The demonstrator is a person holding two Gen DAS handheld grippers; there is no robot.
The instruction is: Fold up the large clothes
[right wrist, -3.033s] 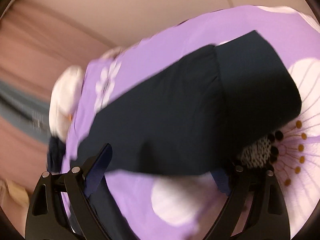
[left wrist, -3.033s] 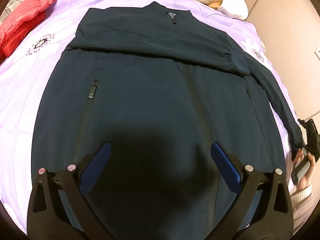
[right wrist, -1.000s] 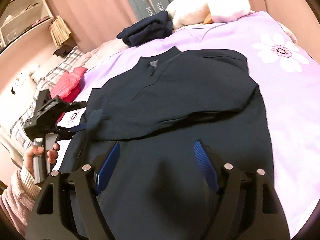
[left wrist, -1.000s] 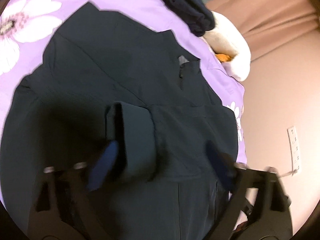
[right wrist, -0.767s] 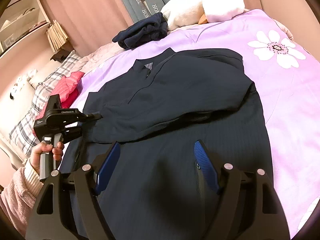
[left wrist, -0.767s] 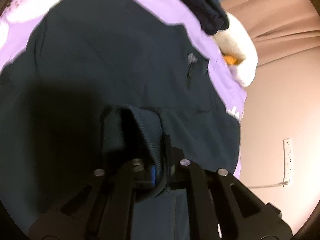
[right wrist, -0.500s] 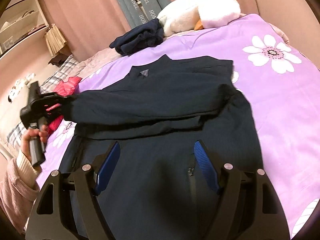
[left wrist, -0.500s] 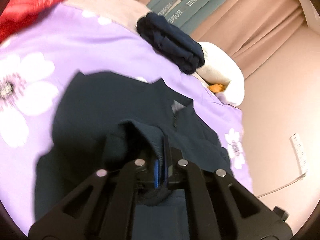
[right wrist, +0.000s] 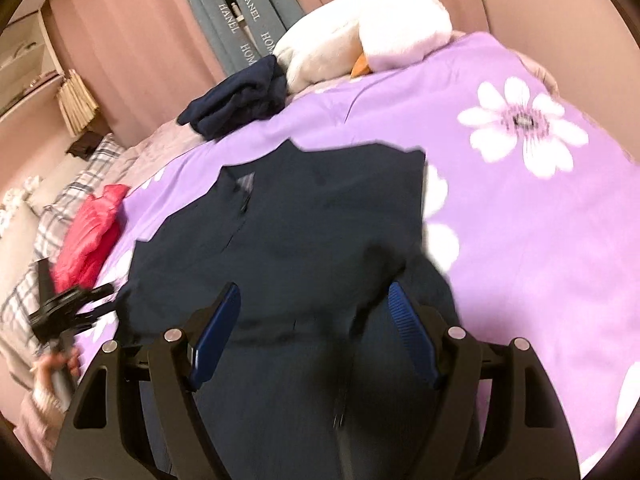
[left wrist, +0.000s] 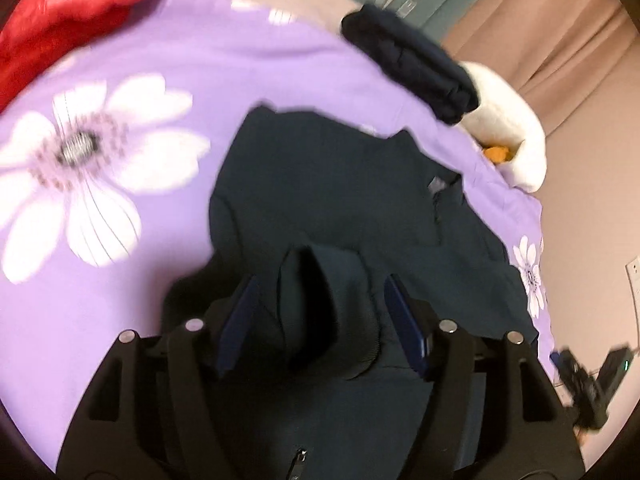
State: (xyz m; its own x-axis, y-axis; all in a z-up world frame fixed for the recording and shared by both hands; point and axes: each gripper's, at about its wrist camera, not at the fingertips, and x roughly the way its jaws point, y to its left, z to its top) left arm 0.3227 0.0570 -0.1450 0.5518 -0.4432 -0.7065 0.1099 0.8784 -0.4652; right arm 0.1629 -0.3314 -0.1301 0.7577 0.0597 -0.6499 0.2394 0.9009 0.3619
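A dark navy zip jacket [left wrist: 340,208] lies front up on the purple flowered bedspread [left wrist: 120,248]. One sleeve is folded across its chest, and the ribbed cuff [left wrist: 332,312] sits between the blue pads of my left gripper [left wrist: 320,320]. Its jaws are opening and the pads stand clear of the cuff. In the right wrist view the left gripper [right wrist: 76,304] is at the jacket's [right wrist: 320,232] left edge, held by a hand. My right gripper [right wrist: 314,332] hangs open over the jacket's lower front with nothing gripped.
A red puffer jacket [right wrist: 92,232] and plaid pillows [right wrist: 60,216] lie at the bed's left. Folded dark clothes [right wrist: 240,100] and a white plush toy [right wrist: 360,32] sit at the head, with curtains behind. The right gripper [left wrist: 588,380] shows by the wall.
The left gripper closed on the sleeve cuff, lifted it and carried it across the jacket; now its jaws have parted around it. The right gripper has drifted over the jacket, staying open.
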